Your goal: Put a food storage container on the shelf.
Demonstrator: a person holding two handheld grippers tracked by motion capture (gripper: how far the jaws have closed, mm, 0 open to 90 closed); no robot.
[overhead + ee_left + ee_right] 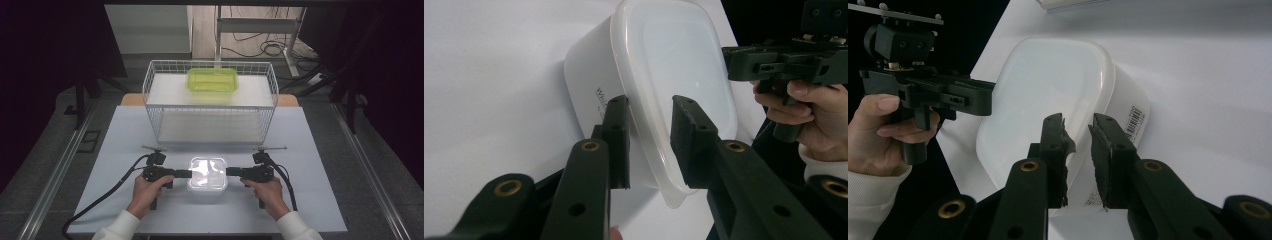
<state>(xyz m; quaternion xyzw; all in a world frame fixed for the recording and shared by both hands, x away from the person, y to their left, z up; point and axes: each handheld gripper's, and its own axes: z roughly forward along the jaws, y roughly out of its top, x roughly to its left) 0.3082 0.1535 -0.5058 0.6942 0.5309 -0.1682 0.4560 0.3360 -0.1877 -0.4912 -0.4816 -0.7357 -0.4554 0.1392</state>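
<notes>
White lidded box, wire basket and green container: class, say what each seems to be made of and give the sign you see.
White lidded box: probably plastic; the lid is milky, translucent and glossy, the body opaque white with printed text.
Wire basket: likely white-coated metal wire, a thin rigid grid.
Green container: seemingly translucent plastic, bright lime and shiny.

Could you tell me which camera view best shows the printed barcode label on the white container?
The right gripper view: the barcode label sits on the white container side wall, facing that camera. The left gripper view shows the opposite wall with other lettering; in the high view the container is glare-washed.
</notes>
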